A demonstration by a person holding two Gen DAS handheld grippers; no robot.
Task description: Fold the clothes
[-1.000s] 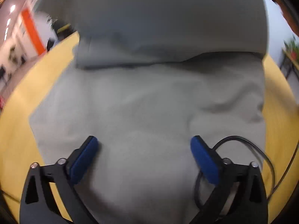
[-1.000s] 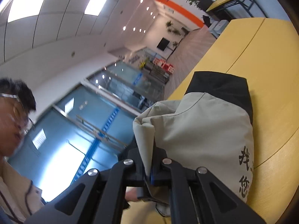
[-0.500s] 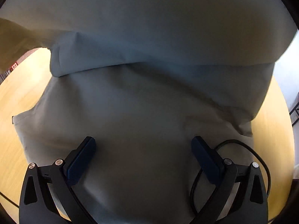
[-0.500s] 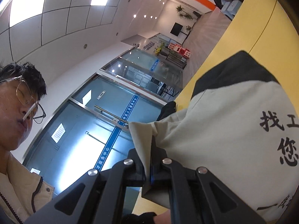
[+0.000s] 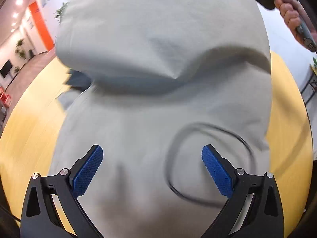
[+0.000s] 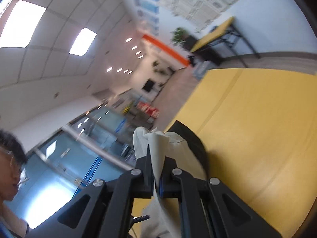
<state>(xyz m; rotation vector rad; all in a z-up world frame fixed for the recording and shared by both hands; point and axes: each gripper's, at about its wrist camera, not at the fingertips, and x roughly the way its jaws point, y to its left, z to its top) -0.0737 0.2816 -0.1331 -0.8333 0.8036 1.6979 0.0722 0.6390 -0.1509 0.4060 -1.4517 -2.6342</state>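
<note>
Left tongs (image 5: 152,166): spread wide, blue ribbed pads (image 5: 87,170) well apart, gripping nothing; poised over the lower part of the garment, contact with the cloth not discernible.

Right tongs (image 6: 156,170): clenched on a bunched edge of the same garment (image 6: 156,148), pale cloth protruding past the tips; a black panel (image 6: 194,140) of the garment lies just beyond.

Garment (image 5: 162,99): light grey-beige, spread on the yellow tabletop (image 5: 29,134), upper portion lifted and curling over the flat lower portion.

Black cable (image 5: 200,127): looped across the cloth near the left tongs' right pad.

Person's hand (image 5: 289,13): upper right of the left view, gripping a handle.
</note>
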